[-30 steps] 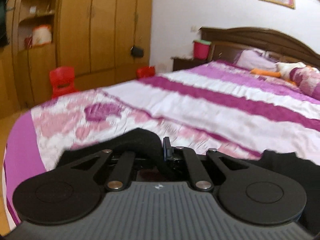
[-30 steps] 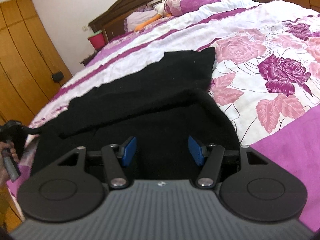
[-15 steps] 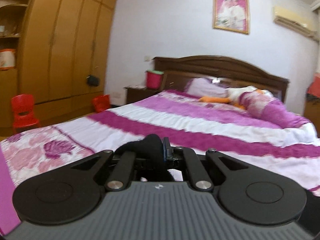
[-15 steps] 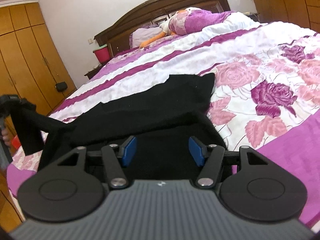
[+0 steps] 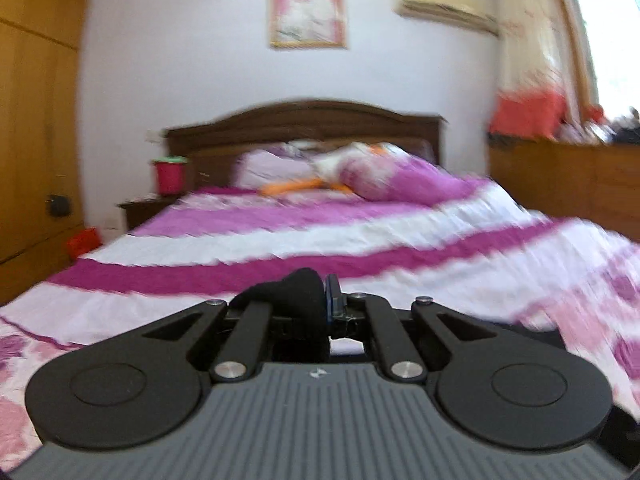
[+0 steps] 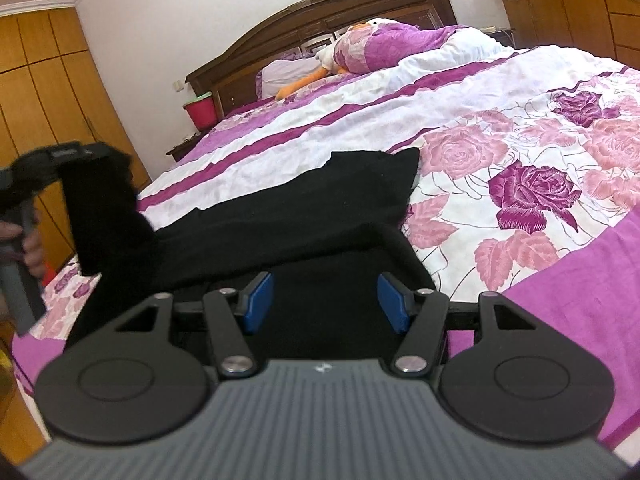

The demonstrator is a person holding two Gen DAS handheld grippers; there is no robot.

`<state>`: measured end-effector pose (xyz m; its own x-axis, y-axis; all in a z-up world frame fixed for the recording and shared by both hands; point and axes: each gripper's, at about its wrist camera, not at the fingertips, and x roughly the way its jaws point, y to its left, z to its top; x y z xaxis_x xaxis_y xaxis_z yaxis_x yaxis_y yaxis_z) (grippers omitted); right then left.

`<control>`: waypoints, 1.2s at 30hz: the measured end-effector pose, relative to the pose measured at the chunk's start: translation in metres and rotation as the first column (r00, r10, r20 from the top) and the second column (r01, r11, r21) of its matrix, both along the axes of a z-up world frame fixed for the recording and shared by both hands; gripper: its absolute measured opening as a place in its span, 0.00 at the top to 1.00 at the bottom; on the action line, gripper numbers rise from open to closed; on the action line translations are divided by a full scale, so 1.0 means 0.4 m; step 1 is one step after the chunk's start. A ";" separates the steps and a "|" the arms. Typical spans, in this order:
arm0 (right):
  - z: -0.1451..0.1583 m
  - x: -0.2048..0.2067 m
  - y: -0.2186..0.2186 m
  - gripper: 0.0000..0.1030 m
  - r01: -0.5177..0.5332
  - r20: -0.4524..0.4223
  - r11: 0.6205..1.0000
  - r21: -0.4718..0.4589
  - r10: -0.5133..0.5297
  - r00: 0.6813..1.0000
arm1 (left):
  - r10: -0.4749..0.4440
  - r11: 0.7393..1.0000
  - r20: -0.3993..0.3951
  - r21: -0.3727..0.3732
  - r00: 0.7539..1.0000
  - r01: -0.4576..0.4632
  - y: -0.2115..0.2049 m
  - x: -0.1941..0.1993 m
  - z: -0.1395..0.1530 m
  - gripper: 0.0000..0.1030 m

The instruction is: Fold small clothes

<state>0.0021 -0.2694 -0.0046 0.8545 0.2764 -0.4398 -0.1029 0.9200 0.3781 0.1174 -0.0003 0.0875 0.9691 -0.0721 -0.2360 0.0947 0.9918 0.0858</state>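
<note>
A black garment (image 6: 304, 216) lies spread on the bed near its foot. My left gripper (image 5: 320, 300) is shut on a bunched corner of the black garment (image 5: 296, 292) and holds it lifted above the bed. In the right wrist view the left gripper (image 6: 100, 156) is at the left with black cloth hanging from it. My right gripper (image 6: 326, 300) is open, its blue pads (image 6: 256, 304) apart, hovering low over the near part of the garment.
The bed (image 6: 520, 128) has a pink, white and purple floral quilt. Pillows and an orange-beaked plush toy (image 6: 320, 76) lie by the dark headboard (image 5: 304, 124). A red bucket (image 5: 170, 176) stands on a nightstand. Wooden wardrobes stand at the left, a dresser (image 5: 568, 184) at the right.
My left gripper has lifted the garment corner higher and swung right toward the headboard. The right gripper has tilted up slightly and stays open over the garment.
</note>
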 end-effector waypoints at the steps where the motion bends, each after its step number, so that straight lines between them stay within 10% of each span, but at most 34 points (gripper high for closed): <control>1: -0.001 0.002 0.000 0.41 0.000 -0.002 1.000 -0.001 0.000 1.000 | -0.016 1.000 -0.018 0.008 1.000 0.017 -0.017 0.004 -0.023 0.93; 11: -0.011 0.008 0.003 0.41 0.003 -0.017 0.999 -0.038 -0.004 1.000 | -0.117 0.988 -0.277 0.065 0.954 0.140 -0.106 0.060 -0.267 0.91; 16: -0.021 0.011 0.003 0.41 0.000 -0.035 0.999 -0.033 -0.001 0.999 | -0.122 0.980 -0.309 0.113 0.943 0.164 -0.127 0.022 -0.313 0.74; 21: -0.024 0.009 0.003 0.41 -0.002 -0.044 0.999 -0.033 0.001 0.999 | -0.143 0.980 -0.317 0.086 0.937 0.179 -0.111 -0.026 -0.293 0.58; 36: -0.003 -0.009 0.026 0.41 -0.026 -0.028 0.999 -0.039 0.024 0.999 | 0.053 0.998 -0.321 0.049 0.945 -0.040 0.073 -0.150 -0.203 0.55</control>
